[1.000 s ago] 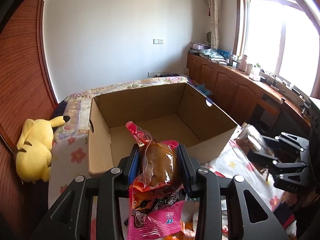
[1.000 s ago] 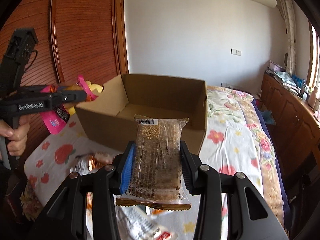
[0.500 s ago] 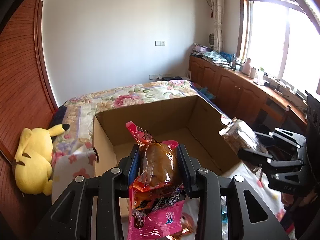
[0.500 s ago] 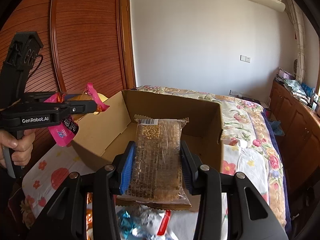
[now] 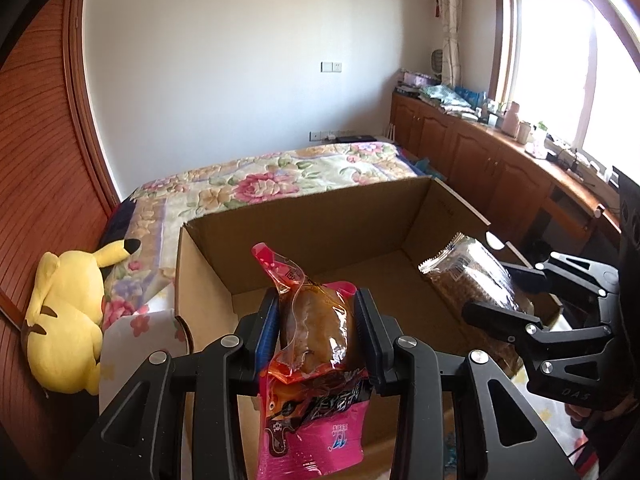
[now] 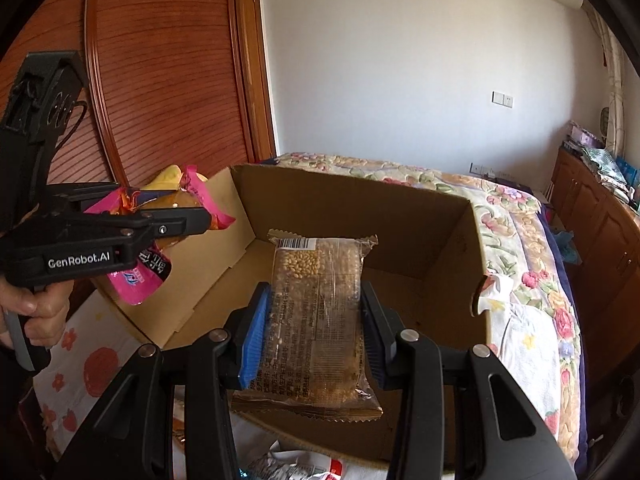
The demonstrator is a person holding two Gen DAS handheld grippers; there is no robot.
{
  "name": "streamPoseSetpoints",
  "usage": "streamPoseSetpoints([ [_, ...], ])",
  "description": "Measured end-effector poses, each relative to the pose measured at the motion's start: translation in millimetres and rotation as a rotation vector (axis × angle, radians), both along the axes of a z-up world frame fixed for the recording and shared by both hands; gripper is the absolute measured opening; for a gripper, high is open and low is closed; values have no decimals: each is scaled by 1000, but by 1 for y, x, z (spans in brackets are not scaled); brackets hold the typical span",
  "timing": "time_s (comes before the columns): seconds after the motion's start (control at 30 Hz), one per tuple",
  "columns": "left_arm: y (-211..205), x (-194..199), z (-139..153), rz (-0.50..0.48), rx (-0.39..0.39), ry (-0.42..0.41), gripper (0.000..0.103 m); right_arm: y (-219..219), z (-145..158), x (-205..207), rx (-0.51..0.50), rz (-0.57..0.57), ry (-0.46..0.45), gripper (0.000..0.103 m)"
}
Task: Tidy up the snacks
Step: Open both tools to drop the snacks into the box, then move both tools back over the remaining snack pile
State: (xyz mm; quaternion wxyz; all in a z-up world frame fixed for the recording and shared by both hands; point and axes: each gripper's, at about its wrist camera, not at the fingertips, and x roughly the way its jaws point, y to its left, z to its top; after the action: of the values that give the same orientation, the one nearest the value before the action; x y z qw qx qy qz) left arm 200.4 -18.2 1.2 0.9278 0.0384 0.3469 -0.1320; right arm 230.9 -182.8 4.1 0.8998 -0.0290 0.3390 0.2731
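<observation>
Left wrist view
- Left gripper: narrowly parted, both pads pressed onto pink snack pouch; clear upper part with brown contents between the fingers, pink printed end hanging below them.
- Cardboard box: just ahead of the fingertips, open top, floor bare; a second ago farther off and showing its front wall, now near wall sunk below the pouch. Closer, looking in over the rim.
- Right gripper: to the right of the fingers, level with them, clamped on grain bar pack; a second ago outside the box's right wall, now hanging over its right-hand corner.
- Plush toy: far left of the fingers, on the bed, unmoved.

Right wrist view
- Right gripper: partly closed, blue pads flat against both long edges of grain bar pack; barcode end pointing forward past the fingertips.
- Cardboard box: beyond and beneath the fingertips; larger in view than a second ago, interior now under the pack's front end.
- Left gripper: left of the fingers, gripping pink snack pouch over the box's left wall; person's hand on its handle.
- Loose wrappers: below the fingers, short of the box.

Meaning
- Step, judged: both snacks carried up to the box, neither released; lowering and letting go likely next.
</observation>
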Motion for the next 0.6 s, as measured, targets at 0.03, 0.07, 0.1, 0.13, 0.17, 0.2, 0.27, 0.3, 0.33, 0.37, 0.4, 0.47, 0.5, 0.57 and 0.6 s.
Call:
streamPoseSetpoints([
  [0.03,-1,0,-2,2,2,5,39,1,-2,3,-5,-1,6,44],
  [0.07,-2,0,0,5,3,3,39,2,-4,5,-7,0,14,44],
  [0.1,-3,-2,1,4,2,1,39,3,-6,7,-6,3,25,44],
  [0.13,-3,-1,4,3,-1,0,39,3,-8,9,-6,4,34,44],
  [0.17,-3,-1,7,3,-3,-3,39,4,-10,11,-6,3,42,45],
  [0.2,-3,-2,9,5,-3,-7,39,4,-11,12,-7,-1,48,45],
  [0.27,-3,0,12,5,-4,-9,39,5,-14,13,-12,-4,58,45],
  [0.3,-2,-2,14,6,-4,-11,39,5,-15,13,-14,-2,62,48],
  [0.33,-2,-1,13,6,-6,-12,39,5,-16,13,-16,-2,67,52],
  [0.37,-2,-3,13,7,-6,-13,39,5,-16,12,-19,-4,67,55],
  [0.4,-1,-6,14,8,-8,-13,39,4,-15,10,-23,-9,61,55],
  [0.47,1,-10,14,6,-11,-15,39,1,-11,6,-18,-10,53,55],
  [0.5,2,-15,15,4,-14,-17,39,0,-8,2,-13,-9,49,55],
  [0.57,1,-23,17,1,-18,-20,39,-4,-1,-6,-5,-14,41,55],
  [0.6,0,-30,19,-2,-20,-22,39,-7,3,-13,1,-16,35,55],
])
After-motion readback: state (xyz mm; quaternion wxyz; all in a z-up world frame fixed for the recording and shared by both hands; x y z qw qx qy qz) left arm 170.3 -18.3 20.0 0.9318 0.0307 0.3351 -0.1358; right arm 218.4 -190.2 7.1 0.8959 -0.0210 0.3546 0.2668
